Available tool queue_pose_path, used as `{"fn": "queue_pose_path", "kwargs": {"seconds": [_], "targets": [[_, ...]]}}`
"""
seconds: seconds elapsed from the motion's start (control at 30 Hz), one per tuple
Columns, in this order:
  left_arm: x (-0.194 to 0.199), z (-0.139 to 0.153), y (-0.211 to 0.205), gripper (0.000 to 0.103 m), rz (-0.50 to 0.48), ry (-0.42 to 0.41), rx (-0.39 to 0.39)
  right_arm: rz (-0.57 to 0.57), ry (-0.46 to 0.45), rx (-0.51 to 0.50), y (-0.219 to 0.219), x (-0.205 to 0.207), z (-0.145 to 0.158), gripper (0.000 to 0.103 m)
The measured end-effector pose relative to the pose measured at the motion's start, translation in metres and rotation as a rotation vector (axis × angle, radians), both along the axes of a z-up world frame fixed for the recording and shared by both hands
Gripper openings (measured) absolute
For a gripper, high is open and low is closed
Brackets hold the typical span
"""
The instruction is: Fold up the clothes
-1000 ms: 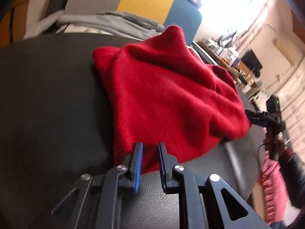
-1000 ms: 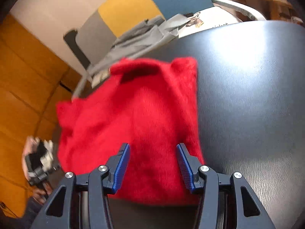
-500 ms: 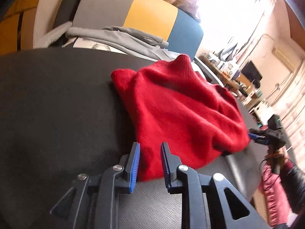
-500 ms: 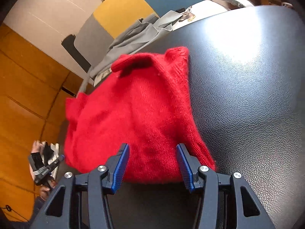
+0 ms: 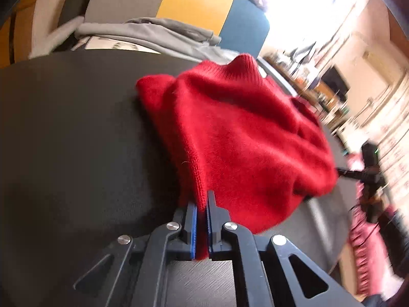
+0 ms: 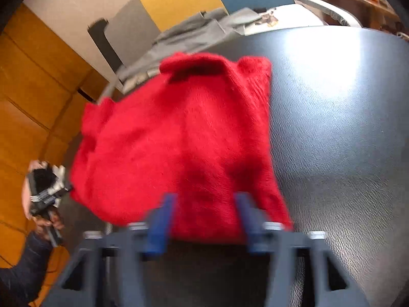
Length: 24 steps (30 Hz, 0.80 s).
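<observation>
Sweater [image 5: 237, 138] red, bunched on black table [image 5: 66, 138], left gripper [image 5: 201, 227] pinching its near edge between closed pads, right gripper [image 6: 203, 220] blurred, wide apart at near hem, gripping nothing, grey garment [image 5: 153, 34] at far side.

Dark, pebbled table [image 6: 345, 128] fills the foreground, catching a bright glare on its right side. Behind its far edge sits a chair [image 5: 194, 12] with grey, yellow and blue back panels, a grey garment [image 5: 153, 33] heaped on its seat. Orange wall panels [image 6: 30, 81] rise at left; a cluttered, blurred shelf [image 5: 319, 87] shows far right.
</observation>
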<state>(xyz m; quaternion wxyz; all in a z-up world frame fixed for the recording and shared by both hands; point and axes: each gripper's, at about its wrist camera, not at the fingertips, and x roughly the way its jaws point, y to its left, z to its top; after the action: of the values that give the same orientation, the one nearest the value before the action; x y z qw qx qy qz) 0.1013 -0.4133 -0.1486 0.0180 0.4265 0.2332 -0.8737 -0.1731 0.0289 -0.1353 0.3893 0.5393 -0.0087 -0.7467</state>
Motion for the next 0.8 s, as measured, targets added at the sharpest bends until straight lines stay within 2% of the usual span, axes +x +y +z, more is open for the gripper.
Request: {"fn": "queue_pose_path", "kwargs": {"seconds": [0.2, 0.3, 0.37, 0.47, 0.5, 0.57, 0.6, 0.63, 0.8], "targets": [[0.056, 0.004, -0.008, 0.004, -0.002, -0.062, -0.03, 0.055, -0.058, 0.032, 0.023, 0.04, -0.001, 0.007], [0.076, 0.0, -0.008, 0.004, 0.008, -0.074, -0.021, 0.063, -0.084, 0.039, 0.036, 0.059, -0.005, 0.006], [0.084, 0.002, -0.005, 0.009, 0.008, -0.061, -0.026, 0.044, -0.059, 0.065, 0.041, 0.063, -0.003, 0.008], [0.085, 0.009, -0.011, 0.014, 0.044, -0.029, -0.028, 0.037, 0.071, 0.061, 0.028, 0.057, 0.023, 0.008], [0.082, 0.012, -0.016, 0.014, 0.059, -0.014, -0.019, 0.037, 0.117, 0.057, 0.023, 0.054, 0.032, 0.011], [0.076, 0.017, -0.024, 0.014, 0.095, 0.021, -0.01, 0.038, 0.209, 0.051, 0.012, 0.049, 0.051, 0.043], [0.072, 0.02, -0.028, 0.014, 0.112, 0.039, -0.016, 0.038, 0.255, 0.047, 0.007, 0.047, 0.061, 0.07], [0.066, 0.025, -0.031, 0.014, 0.126, 0.058, -0.028, 0.045, 0.288, 0.051, -0.003, 0.041, 0.065, 0.079], [0.029, 0.035, -0.046, 0.019, 0.152, 0.117, -0.073, 0.092, 0.389, 0.099, -0.065, 0.002, 0.069, 0.078]]}}
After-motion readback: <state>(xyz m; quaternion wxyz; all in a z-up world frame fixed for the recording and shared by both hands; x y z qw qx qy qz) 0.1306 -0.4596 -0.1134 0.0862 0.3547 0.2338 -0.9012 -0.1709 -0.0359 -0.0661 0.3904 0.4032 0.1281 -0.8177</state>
